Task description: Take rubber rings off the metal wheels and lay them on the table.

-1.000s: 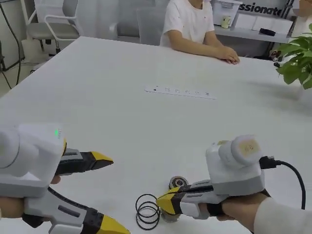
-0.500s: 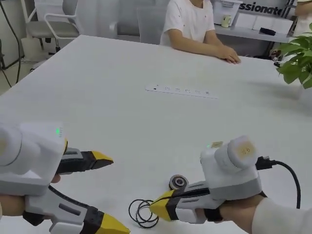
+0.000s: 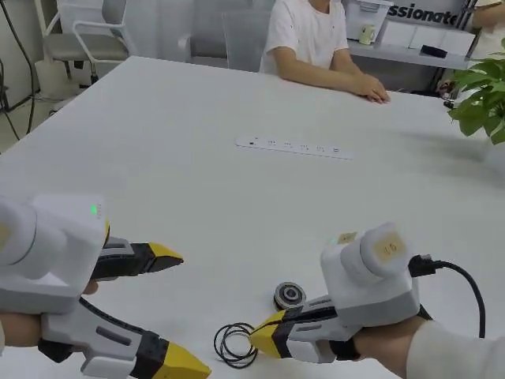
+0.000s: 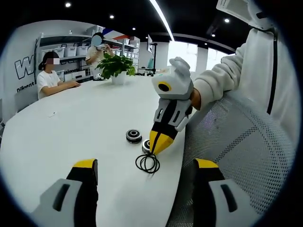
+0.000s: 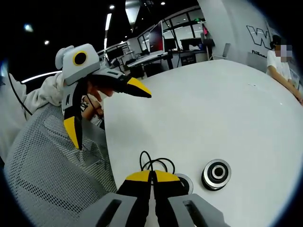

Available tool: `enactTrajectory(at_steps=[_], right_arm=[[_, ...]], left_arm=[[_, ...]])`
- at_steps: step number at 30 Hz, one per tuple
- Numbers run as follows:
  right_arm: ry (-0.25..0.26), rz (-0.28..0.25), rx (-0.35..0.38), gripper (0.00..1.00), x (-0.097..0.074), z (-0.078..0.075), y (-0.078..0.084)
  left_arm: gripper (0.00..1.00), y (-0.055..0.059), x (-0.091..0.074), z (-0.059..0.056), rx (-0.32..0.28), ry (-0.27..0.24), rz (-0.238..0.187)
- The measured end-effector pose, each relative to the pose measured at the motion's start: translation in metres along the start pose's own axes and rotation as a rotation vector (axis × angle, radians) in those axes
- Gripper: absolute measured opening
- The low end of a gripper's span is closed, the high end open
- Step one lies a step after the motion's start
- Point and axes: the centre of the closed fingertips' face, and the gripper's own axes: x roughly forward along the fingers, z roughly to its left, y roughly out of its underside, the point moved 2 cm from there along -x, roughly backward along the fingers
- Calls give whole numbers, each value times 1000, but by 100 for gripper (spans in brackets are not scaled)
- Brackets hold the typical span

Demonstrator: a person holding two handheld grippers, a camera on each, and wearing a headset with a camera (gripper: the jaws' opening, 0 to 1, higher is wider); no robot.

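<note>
the right gripper (image 3: 256,339) has dragged the rubber rings (image 3: 231,344) slightly leftward, its jaws pinched shut on them; they lie near the table (image 3: 237,197) edge. the left gripper (image 3: 192,313) hovers wide open. the near wheel (image 5: 183,182) looks stripped, but the far wheel (image 3: 289,295) seems still dark-rimmed.

Right gripper (image 3: 259,338) just beside the metal wheel (image 3: 289,295), jaws together on the rubber rings (image 3: 233,346). Left gripper (image 3: 175,312) well left of the wheel, jaws spread
</note>
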Motion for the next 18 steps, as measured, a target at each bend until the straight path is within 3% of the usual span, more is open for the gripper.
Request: enactTrajectory(at_steps=[18], right_arm=[[40, 2, -13, 1, -3, -8, 0]], left_arm=[[79, 1, 0, -1, -6, 2, 6]])
